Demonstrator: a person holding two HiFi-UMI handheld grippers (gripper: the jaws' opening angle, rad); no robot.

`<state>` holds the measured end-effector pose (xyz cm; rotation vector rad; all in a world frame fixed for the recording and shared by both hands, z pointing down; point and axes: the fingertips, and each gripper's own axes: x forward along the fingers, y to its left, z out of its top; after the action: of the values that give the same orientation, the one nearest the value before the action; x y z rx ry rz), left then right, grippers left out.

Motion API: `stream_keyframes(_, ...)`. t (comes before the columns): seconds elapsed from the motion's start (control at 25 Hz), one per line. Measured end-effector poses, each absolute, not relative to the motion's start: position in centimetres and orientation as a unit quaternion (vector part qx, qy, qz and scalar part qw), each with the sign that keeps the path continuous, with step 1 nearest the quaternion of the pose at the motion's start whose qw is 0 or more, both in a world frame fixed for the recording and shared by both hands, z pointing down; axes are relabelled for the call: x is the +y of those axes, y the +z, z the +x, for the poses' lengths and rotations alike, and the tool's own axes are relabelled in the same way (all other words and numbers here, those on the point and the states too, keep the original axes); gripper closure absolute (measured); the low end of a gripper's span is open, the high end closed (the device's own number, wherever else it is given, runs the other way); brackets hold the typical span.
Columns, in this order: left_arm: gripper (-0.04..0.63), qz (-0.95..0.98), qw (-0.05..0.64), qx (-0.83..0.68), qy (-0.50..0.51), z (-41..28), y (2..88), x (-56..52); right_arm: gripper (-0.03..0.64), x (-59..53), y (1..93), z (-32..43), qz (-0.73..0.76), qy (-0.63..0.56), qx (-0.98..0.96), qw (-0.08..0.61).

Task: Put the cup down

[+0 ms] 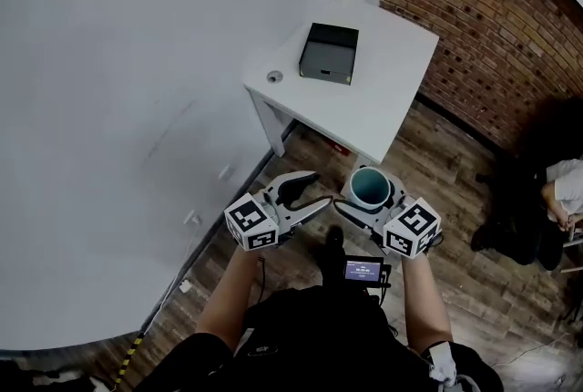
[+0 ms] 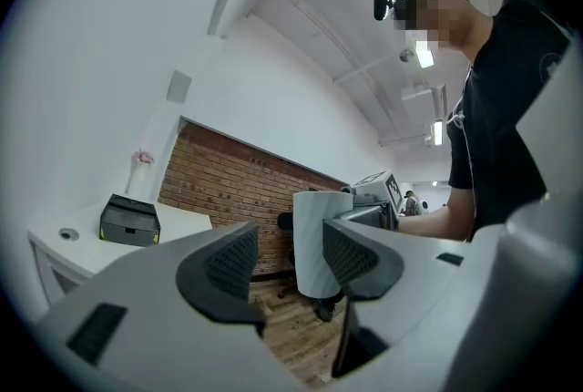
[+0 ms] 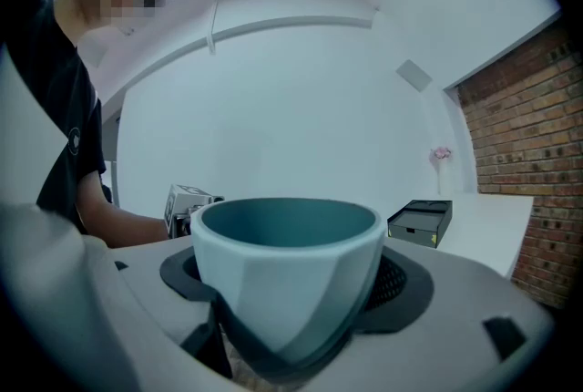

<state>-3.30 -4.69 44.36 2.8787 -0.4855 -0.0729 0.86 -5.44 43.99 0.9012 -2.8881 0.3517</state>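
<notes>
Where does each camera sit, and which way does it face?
Head view: on the head, facing down at forearms, left claw, right claw, white table.
Left gripper view: on the left claw, along its open jaws; torso shows.
Right gripper view: on the right claw, facing its gripped cup; arm shows.
All share the cup.

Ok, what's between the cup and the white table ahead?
Nothing: in the head view only wood floor shows between the cup and the table.

Between the right gripper's (image 3: 287, 285) ribbed dark pads (image 3: 396, 279) the cup (image 3: 273, 258) looks smooth and matt; beyond the claw a rough brick wall (image 1: 483, 25), beneath it a wooden floor (image 1: 474, 281).
</notes>
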Motion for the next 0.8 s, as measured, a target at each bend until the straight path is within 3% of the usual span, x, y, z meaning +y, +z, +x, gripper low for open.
stream_keyframes(0.52, 0.368, 0.981, 0.106, -0.160, -0.019, 2.2, 42.6, -18.7, 0.207, -19.7, 42.3, 6.8, 0.290, 0.119, -0.949, 0.020)
stream_keyframes(0.8, 0.276, 0.975, 0.117, -0.187, 0.019, 2.4, 43.7, -23.5, 0.207, -24.2, 42.4, 7.2, 0.278, 0.128, -0.952, 0.019)
